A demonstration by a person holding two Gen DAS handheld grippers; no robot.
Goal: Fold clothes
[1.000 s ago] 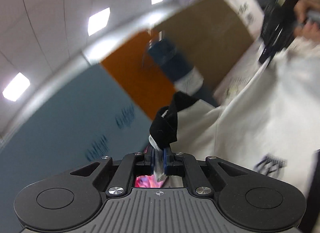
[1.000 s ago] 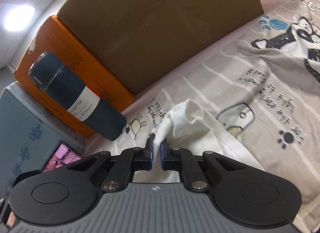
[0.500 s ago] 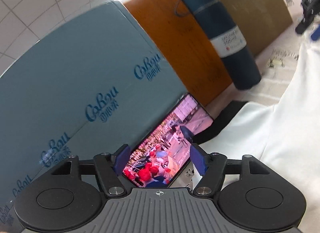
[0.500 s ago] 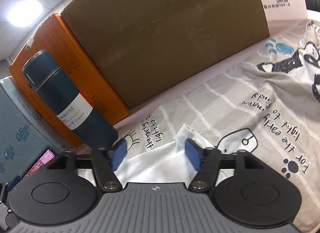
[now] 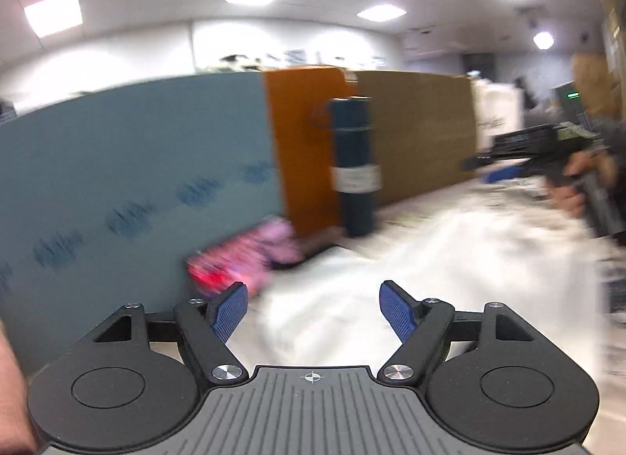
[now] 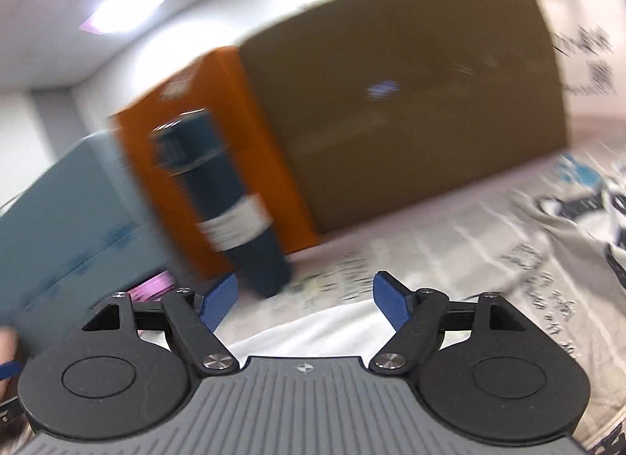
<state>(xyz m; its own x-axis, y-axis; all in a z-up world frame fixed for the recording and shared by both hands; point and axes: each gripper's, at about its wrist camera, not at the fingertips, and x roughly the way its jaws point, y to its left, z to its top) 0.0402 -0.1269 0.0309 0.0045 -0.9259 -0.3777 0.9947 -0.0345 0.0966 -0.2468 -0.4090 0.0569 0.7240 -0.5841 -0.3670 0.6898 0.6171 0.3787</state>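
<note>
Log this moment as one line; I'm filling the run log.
left gripper: open | right gripper: open | white garment: released, on printed cloth

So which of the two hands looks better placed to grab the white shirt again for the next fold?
Probably left. The left gripper is open with the white shirt spread straight ahead. The right gripper, also open, faces mostly the printed cloth and the bottle.

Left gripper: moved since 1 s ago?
Yes. The left gripper was shut on the white garment's black collar; now it is open, and the blue bottle stands upright in view, so the gripper has levelled out.
</note>
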